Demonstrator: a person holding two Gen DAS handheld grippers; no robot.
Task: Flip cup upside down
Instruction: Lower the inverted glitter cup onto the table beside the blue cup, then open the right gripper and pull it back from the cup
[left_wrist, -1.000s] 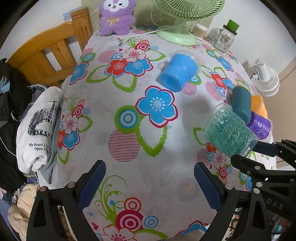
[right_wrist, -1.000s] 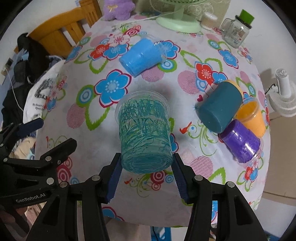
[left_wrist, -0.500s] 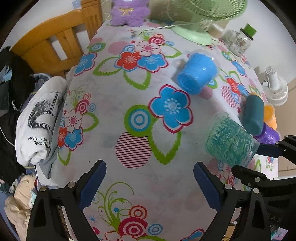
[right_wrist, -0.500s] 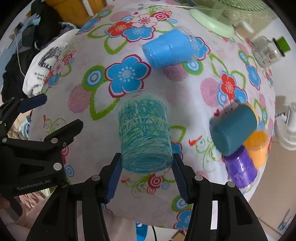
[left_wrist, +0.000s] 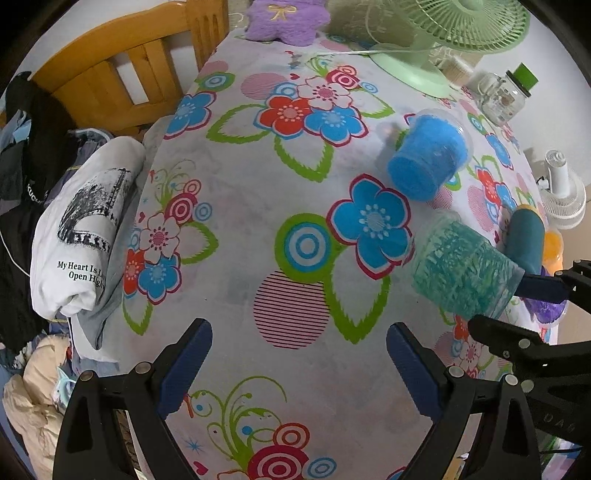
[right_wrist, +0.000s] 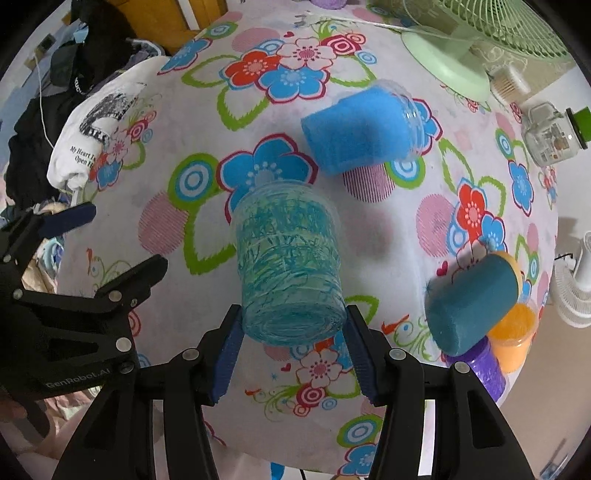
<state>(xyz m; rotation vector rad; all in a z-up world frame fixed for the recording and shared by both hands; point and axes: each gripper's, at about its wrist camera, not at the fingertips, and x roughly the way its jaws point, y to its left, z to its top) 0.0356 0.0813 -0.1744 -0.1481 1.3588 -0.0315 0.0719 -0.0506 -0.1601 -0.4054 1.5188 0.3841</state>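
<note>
Right wrist view: right tongs (right_wrist: 291, 350) pinch teal-streaked cup (right_wrist: 288, 266); left tongs (left_wrist: 299, 365) spread.

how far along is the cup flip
Done: the right hand-held gripper has the teal-streaked cup clamped near its base and lifted off the floral tablecloth. In hand: the cup is tipped, rim pointing away. Left: setting it rim-down. The left hand-held gripper is open, holding nothing.

wooden chair (left_wrist: 122, 70) beyond flowered tablecloth (left_wrist: 258, 177) | green fan (left_wrist: 461, 26) at back | white wall (left_wrist: 554, 85)
</note>
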